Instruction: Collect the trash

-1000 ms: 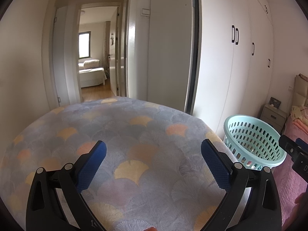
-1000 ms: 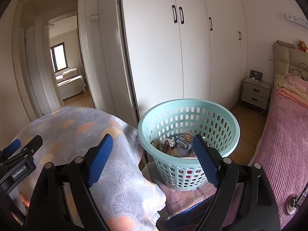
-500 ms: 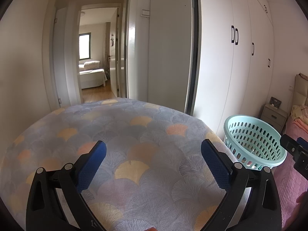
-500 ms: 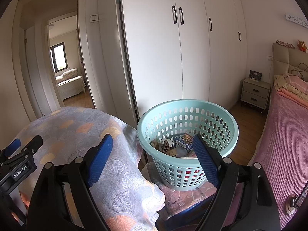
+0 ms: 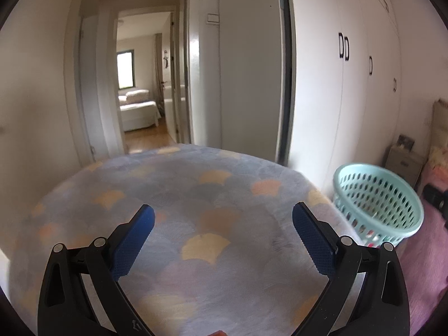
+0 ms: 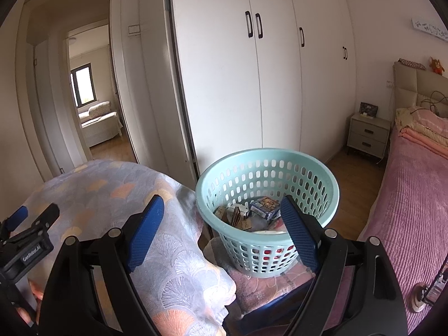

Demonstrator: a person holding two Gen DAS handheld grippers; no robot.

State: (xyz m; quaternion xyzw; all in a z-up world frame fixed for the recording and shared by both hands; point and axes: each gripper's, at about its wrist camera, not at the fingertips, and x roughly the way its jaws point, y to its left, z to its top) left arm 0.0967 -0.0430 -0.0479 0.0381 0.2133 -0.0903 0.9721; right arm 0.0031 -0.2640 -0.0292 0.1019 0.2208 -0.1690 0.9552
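Both grippers are standing wide open and empty as I am holding them: left gripper (image 5: 223, 225) over the patterned cloth (image 5: 196, 196), right gripper (image 6: 222, 218) facing the trash-filled basket (image 6: 322, 179).

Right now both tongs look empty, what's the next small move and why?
Probably sweep the left tongs slowly across the patterned blanket to look for leftover trash. Both the left and the right tongs are open and hold nothing, no loose trash shows on the blanket, and the teal basket already has boxes and wrappers inside. If nothing turns up, collection is likely done.
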